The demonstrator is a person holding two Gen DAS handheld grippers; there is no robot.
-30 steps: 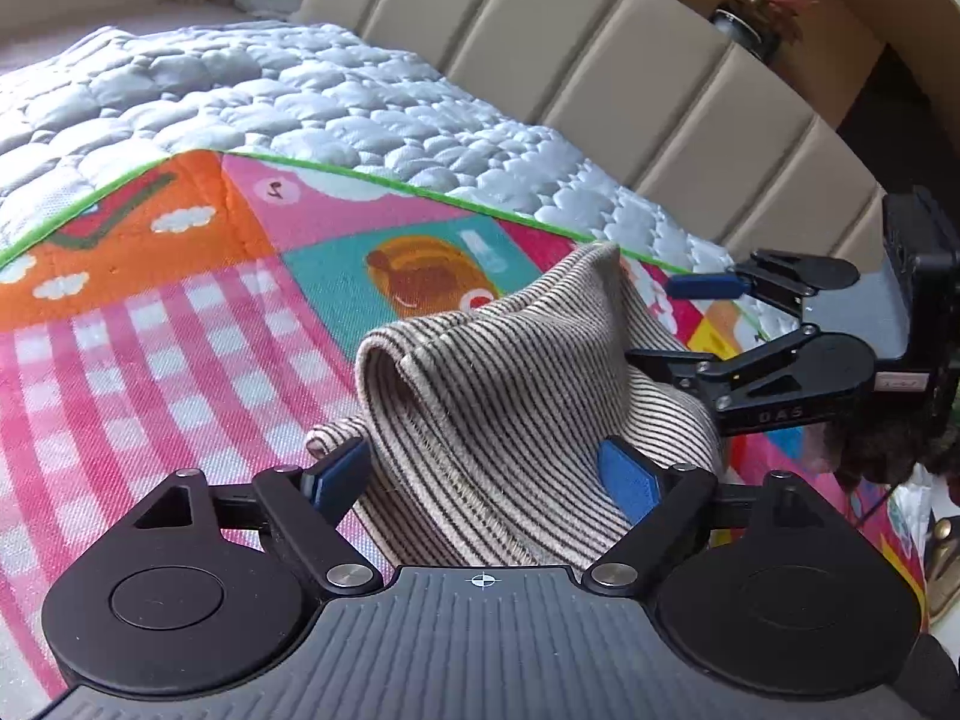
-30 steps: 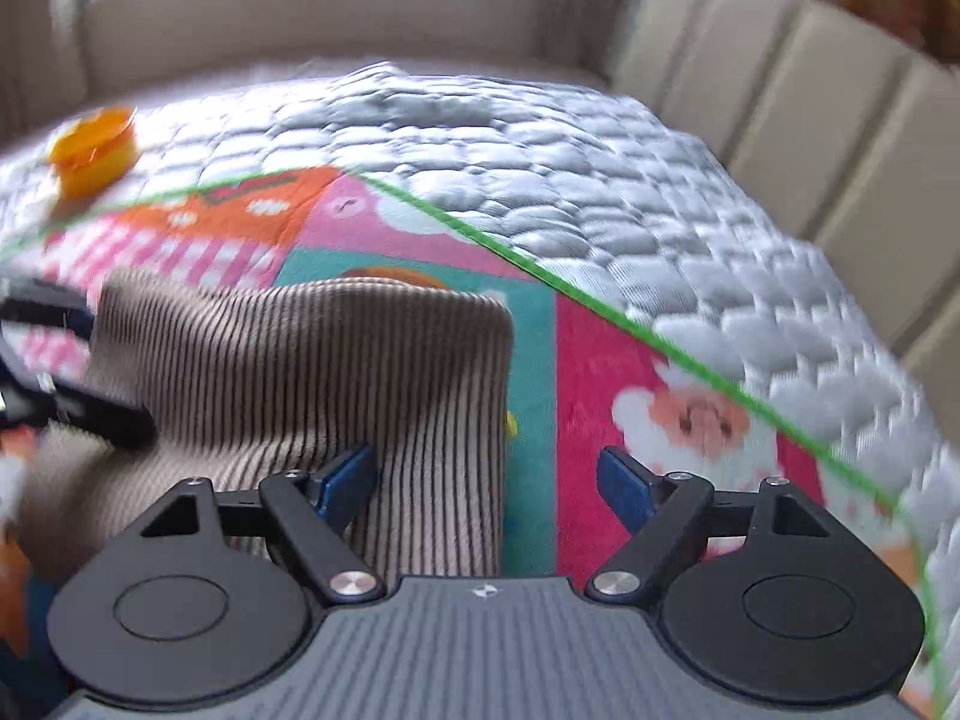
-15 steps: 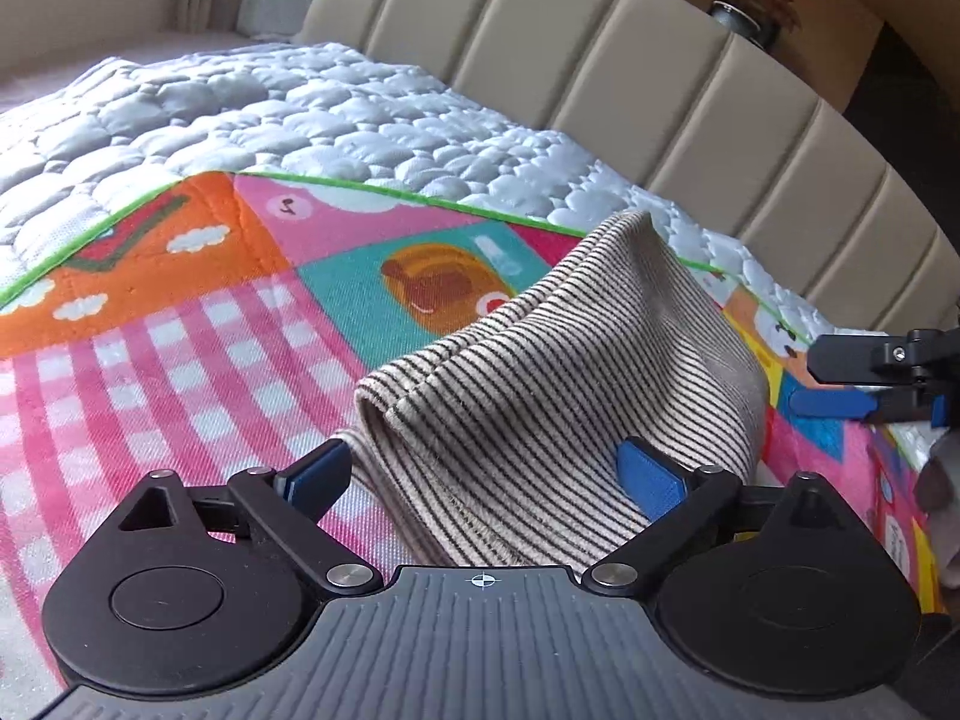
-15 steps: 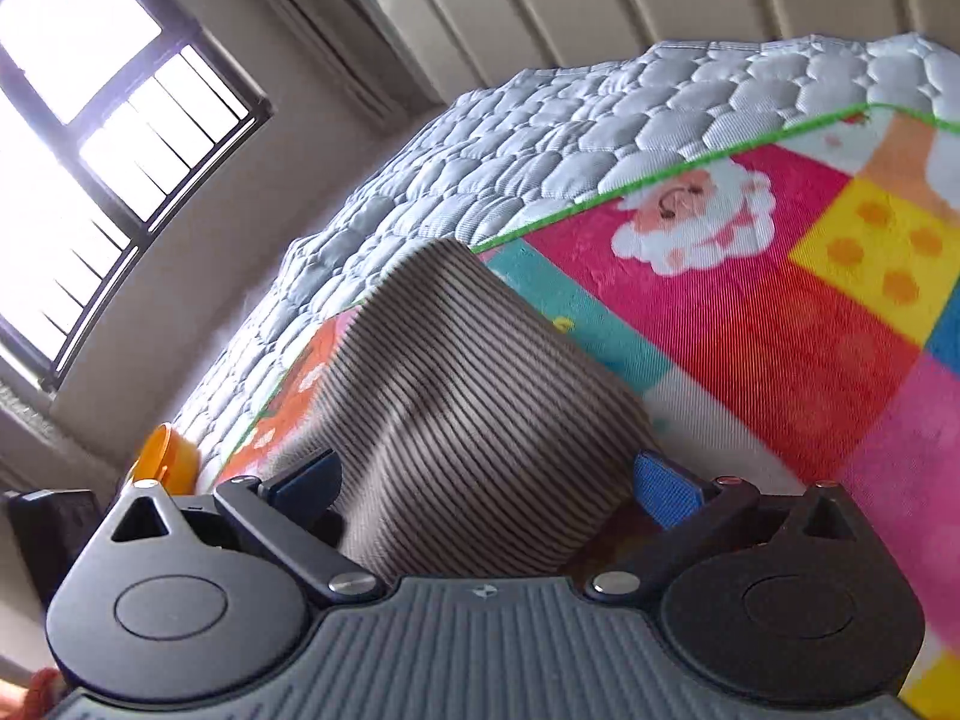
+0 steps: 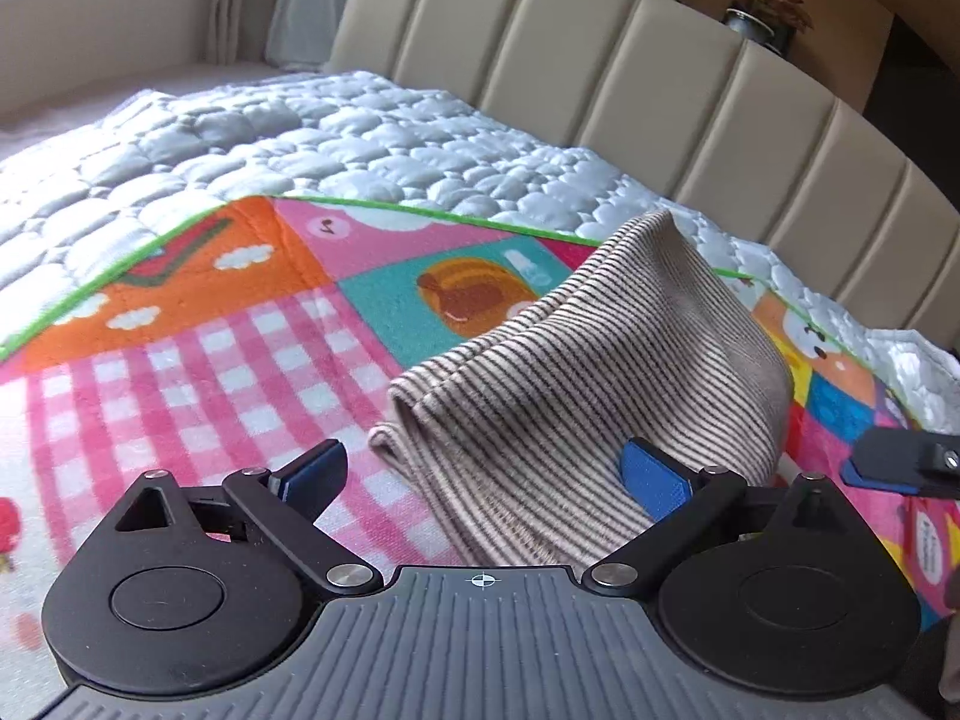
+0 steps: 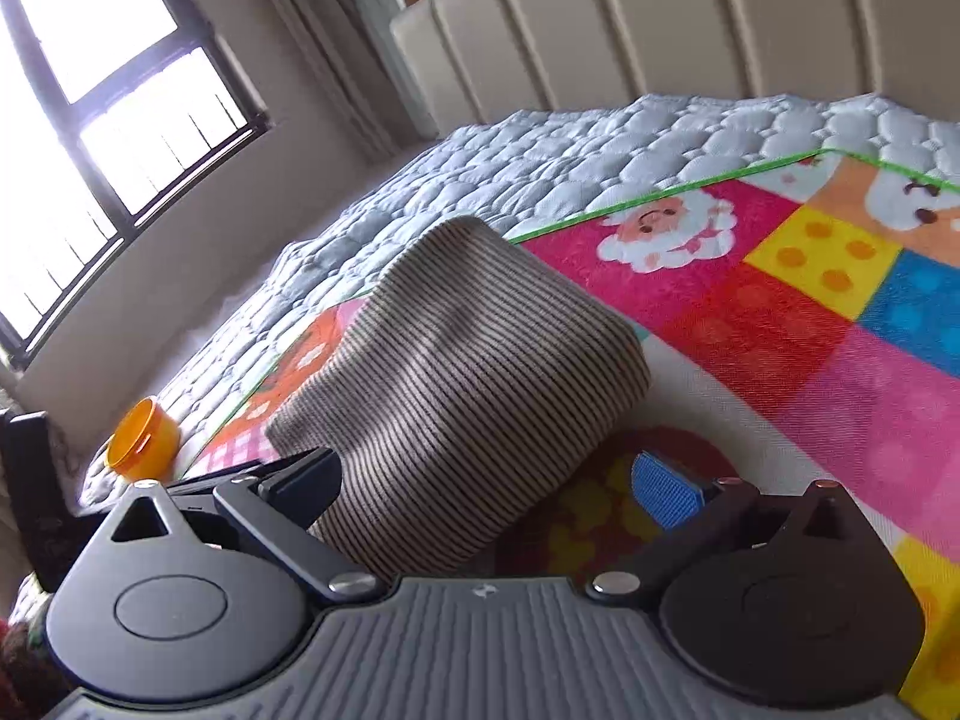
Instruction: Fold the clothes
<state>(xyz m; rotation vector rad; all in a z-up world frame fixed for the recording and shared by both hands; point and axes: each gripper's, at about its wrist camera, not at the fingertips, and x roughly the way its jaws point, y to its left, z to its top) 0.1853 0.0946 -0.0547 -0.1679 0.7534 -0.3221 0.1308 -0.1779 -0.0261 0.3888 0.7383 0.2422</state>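
In the left wrist view, a folded beige knit garment with thin dark stripes (image 5: 576,396) is seen lying on a bright patchwork play mat of printed fabric (image 5: 180,372), which serves as the landmark; the garment sits toward the mat's near edge, humped up in the middle. The left gripper (image 5: 480,474) is spread wide, nothing held, its blue pads set on either side of the garment's near end. In the right wrist view, the same garment (image 6: 462,396) is shown bulging above the mat (image 6: 840,360), and the right gripper (image 6: 492,483) is likewise released, with one finger against the cloth. The knit is judged light, soft and limp, likely to sag and unfold; a hold at a doubled edge or corner is advised.
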